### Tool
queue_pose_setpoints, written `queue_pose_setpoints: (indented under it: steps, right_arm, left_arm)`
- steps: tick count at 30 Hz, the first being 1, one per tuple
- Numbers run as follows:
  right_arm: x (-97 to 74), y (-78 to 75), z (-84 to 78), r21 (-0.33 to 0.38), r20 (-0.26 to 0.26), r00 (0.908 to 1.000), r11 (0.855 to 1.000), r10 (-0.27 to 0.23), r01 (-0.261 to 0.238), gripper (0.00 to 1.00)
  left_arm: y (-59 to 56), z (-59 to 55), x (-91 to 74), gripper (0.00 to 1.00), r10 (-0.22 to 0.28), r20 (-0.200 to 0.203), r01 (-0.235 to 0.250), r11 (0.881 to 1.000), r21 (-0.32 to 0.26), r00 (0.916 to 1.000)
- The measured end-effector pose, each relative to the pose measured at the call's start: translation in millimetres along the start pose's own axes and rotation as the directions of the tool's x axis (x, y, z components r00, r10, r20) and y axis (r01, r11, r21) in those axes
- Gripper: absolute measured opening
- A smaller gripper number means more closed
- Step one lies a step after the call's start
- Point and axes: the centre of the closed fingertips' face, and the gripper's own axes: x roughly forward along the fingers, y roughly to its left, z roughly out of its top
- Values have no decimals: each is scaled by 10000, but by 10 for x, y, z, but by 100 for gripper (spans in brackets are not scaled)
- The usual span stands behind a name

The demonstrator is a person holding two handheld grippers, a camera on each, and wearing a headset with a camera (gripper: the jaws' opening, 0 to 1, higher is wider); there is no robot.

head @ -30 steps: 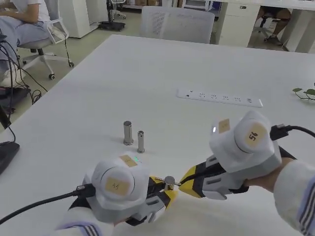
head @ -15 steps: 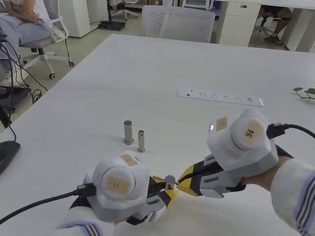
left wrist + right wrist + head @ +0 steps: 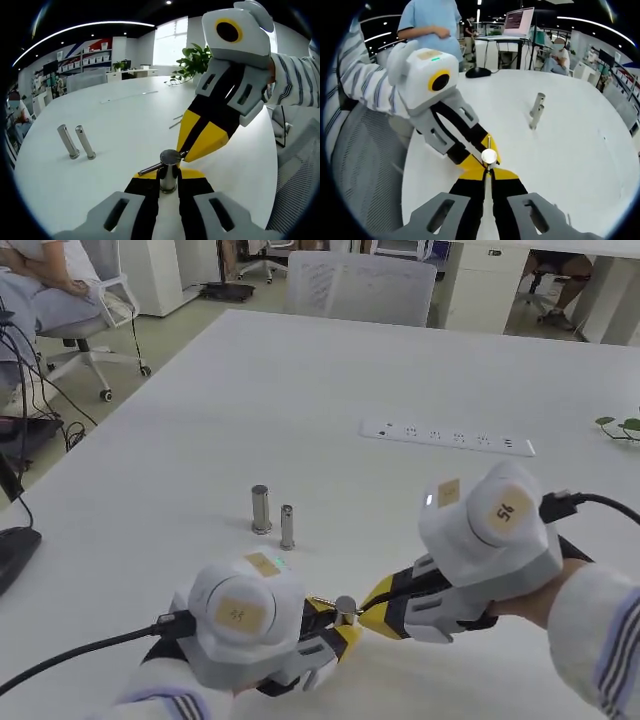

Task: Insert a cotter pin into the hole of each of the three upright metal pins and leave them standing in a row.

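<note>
The held pin has its lower shank buried between the closed jaws of the left gripper, so its foot is unseen. Its cross-hole cannot be made out. The cotter pin juts from one side of the held pin's head, and its other end disappears into the clamped tips of the right gripper on the opposite side. Beyond the held pin, the two standing pins are too small to tell whether cotter pins sit in them. Far to its right, a plant is cut off by the head view's edge
</note>
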Motion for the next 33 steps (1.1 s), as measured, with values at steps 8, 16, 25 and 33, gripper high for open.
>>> queue_pose_setpoints:
  steps: [8, 16, 25, 33]
  right_arm:
    - [-1, 3, -13, 33, 81, 10000, 10000, -44, 44, 11]
    - [-13, 0, -22, 71, 122, 9999, 10000, -47, 46, 11]
    - [4, 17, -28, 76, 150, 9999, 10000, -36, 35, 13]
    - [20, 17, 7, 8, 206, 9998, 10000, -43, 42, 14]
  left_arm:
    - [-1, -6, 3, 12, -26, -98, 28, 9999, 153, 9999]
    - [2, -82, 0, 12, -100, -732, 137, 9987, 499, 9973]
    - [-13, -135, -89, 15, -335, -764, 376, 9979, 524, 9965]
    - [-50, -127, -189, 24, -750, -697, 783, 9959, 462, 9947]
